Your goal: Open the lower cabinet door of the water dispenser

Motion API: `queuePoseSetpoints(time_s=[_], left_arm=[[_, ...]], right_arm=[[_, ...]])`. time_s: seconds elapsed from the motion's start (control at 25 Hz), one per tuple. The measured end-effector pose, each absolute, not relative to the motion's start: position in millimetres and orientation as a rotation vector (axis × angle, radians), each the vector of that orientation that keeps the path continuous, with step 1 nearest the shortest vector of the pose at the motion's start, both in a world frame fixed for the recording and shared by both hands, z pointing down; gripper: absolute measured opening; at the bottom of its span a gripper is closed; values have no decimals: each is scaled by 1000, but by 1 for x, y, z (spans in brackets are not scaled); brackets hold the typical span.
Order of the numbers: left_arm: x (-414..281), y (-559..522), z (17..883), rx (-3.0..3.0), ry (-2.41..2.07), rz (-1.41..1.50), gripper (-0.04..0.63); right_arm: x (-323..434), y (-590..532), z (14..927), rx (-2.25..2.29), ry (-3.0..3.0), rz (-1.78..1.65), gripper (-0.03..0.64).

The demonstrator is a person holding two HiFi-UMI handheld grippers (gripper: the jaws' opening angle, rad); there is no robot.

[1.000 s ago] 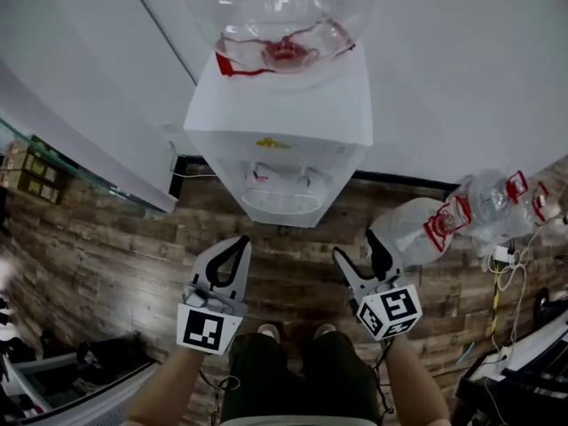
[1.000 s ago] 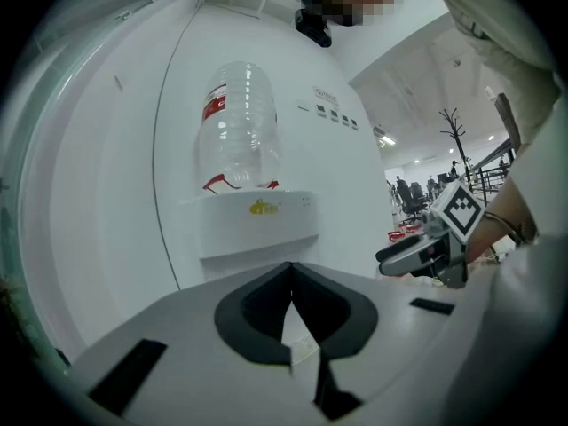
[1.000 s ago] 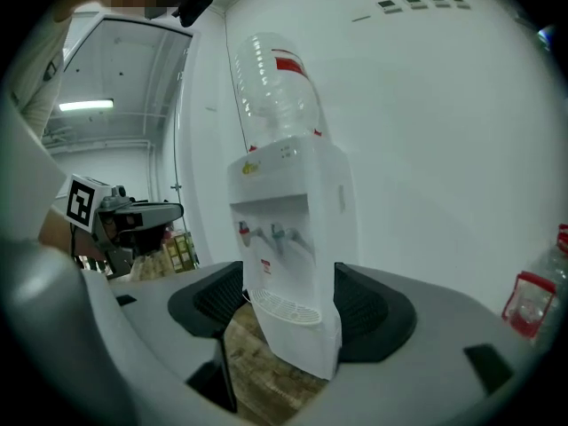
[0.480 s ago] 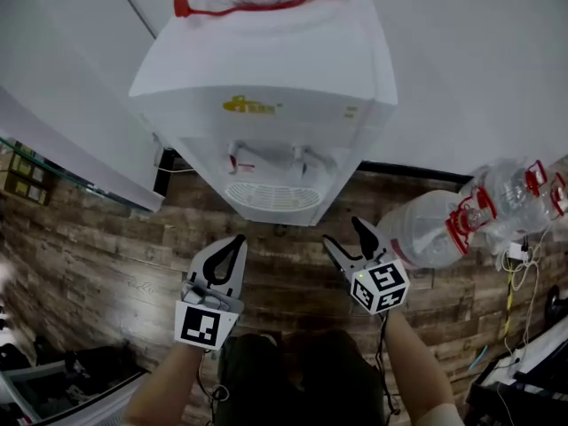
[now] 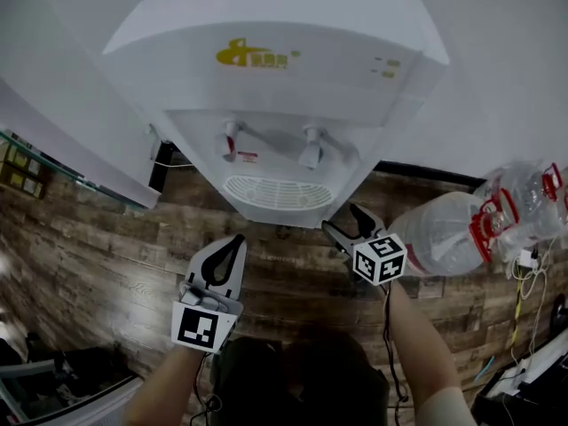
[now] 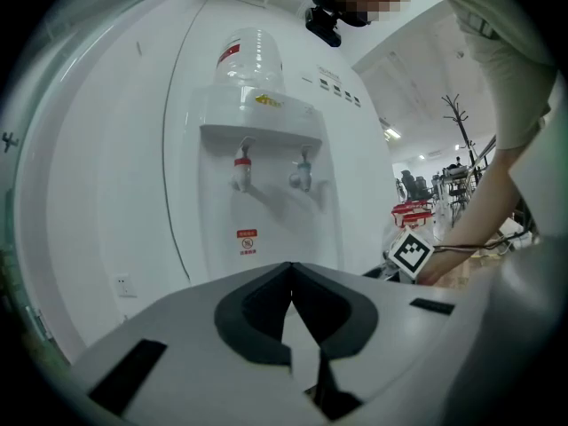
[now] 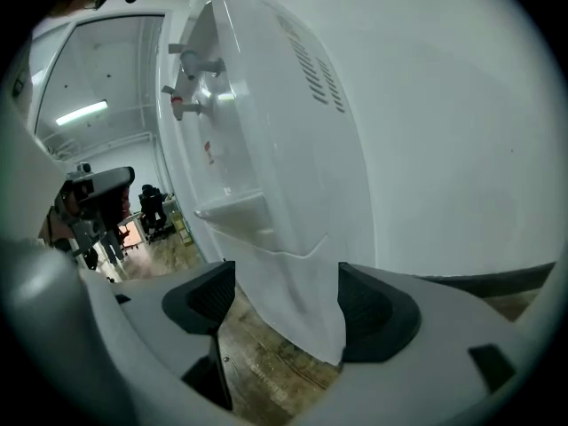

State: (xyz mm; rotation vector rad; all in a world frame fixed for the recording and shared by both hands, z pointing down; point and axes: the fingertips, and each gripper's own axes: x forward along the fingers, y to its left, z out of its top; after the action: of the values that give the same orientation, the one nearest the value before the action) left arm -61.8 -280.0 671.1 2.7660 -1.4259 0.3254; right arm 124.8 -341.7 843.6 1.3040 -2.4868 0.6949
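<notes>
The water dispenser [image 5: 275, 78] stands at 12 o'clock in the head view. Its lower cabinet door [image 6: 257, 247], below the taps, is probably a light, stiff, smooth plastic panel, best gripped at its free edge. The right gripper [image 5: 343, 218] has just been opening its jaws wide; the cabinet corner shows between them, unpressed. The left gripper [image 5: 235, 240] is closed on nothing

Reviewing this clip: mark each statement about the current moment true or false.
1. The left gripper has its jaws together. True.
2. The right gripper clamps a tap. False: its jaws, just opening, stand apart and grip nothing; the lower corner of the dispenser shows between them.
3. Some bottles lie on the floor. True.
4. The door hangs open. False: it sits flush, shut.
</notes>
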Motion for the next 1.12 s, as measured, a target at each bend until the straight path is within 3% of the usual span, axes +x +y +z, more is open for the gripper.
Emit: queuePoseSetpoints(time_s=[0.36,0.64,1.12], left_arm=[[-72,-282,699,2753,-1423,340,5],[-69,-283,707,2751,-1406,340,5],[-64,-276,712,2745,-1368,338,5]], right_arm=[[106,-361,868,1137,-2452,554,373],[105,-353,869,1153,-2417,542,339],[110,-333,867,1248,-2351,588,204]])
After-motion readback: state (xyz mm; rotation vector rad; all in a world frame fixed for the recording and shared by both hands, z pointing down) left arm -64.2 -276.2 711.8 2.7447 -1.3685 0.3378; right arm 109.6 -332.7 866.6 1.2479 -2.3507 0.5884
